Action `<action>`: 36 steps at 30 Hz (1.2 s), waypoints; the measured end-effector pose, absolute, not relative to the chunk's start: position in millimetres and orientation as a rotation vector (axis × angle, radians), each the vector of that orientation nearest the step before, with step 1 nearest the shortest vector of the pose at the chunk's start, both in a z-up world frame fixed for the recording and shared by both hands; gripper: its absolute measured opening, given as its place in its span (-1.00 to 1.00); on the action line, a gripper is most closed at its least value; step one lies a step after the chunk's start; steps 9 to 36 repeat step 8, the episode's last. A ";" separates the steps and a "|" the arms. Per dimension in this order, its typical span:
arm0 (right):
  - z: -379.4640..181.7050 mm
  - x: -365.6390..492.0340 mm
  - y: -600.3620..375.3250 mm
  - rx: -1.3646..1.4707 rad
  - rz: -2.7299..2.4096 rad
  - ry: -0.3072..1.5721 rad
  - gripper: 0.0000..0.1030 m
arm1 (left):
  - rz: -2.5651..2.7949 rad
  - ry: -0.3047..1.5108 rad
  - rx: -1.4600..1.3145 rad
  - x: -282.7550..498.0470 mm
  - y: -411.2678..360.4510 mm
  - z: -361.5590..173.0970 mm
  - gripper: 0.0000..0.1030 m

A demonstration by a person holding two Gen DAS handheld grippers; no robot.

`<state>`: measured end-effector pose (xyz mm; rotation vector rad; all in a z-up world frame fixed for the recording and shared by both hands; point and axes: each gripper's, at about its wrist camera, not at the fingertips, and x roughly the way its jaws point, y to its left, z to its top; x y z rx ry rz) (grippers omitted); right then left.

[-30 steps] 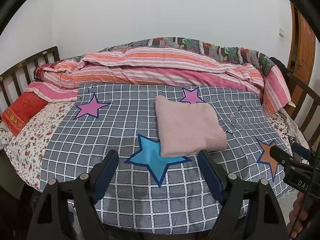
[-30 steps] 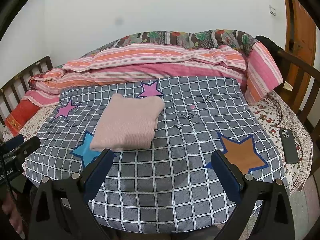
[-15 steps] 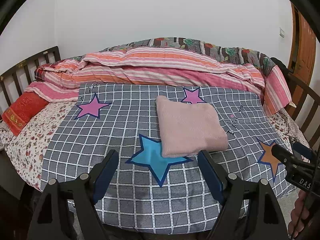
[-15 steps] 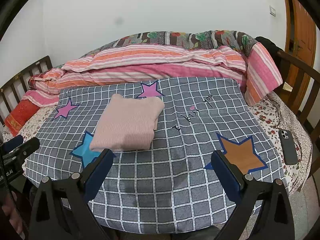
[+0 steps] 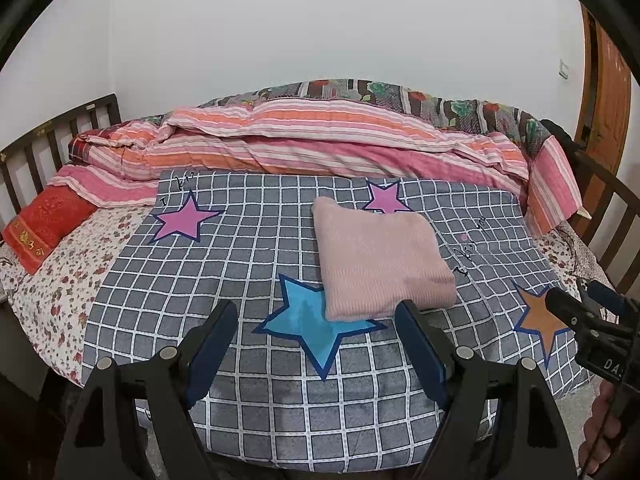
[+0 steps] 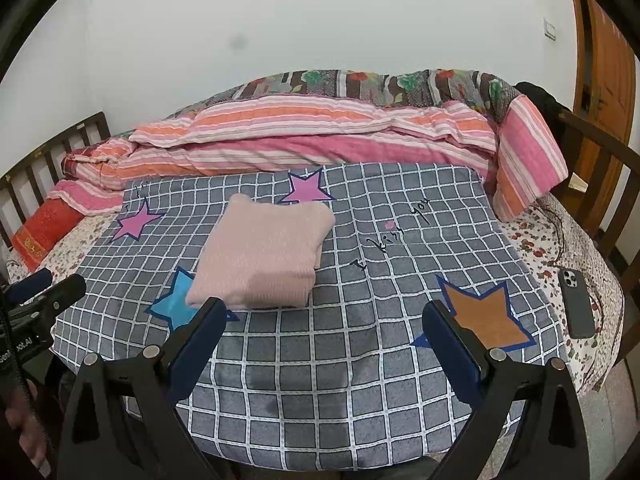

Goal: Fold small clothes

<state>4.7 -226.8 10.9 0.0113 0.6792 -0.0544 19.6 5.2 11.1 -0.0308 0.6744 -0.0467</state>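
A pink knit garment (image 5: 380, 256) lies folded into a neat rectangle on the grey checked sheet (image 5: 248, 272) with coloured stars; it also shows in the right wrist view (image 6: 260, 260). My left gripper (image 5: 316, 340) is open and empty, held back over the sheet's near edge, short of the garment. My right gripper (image 6: 324, 340) is open and empty, also over the near edge, with the garment ahead to its left. Neither gripper touches the garment.
A striped pink and orange quilt (image 5: 320, 140) is bunched along the back of the bed. A red pillow (image 5: 44, 228) lies at the far left. A dark phone (image 6: 576, 308) lies on the floral sheet at right. Wooden bed rails (image 6: 600, 152) stand at both ends.
Both grippers have drifted back very slightly from the bed. The folded garment has not moved and both grippers stay open.
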 end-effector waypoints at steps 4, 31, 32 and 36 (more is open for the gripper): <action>14.1 7.1 -225.0 0.010 -0.055 0.672 0.88 | -0.048 0.671 -0.035 25.4 4.7 12.0 0.55; 14.0 13.7 -225.3 0.007 -0.050 0.671 0.88 | -0.050 0.664 -0.043 33.4 6.2 9.5 0.55; 14.0 13.7 -225.3 0.007 -0.050 0.671 0.88 | -0.050 0.664 -0.043 33.4 6.2 9.5 0.55; 14.0 13.7 -225.3 0.007 -0.050 0.671 0.88 | -0.050 0.664 -0.043 33.4 6.2 9.5 0.55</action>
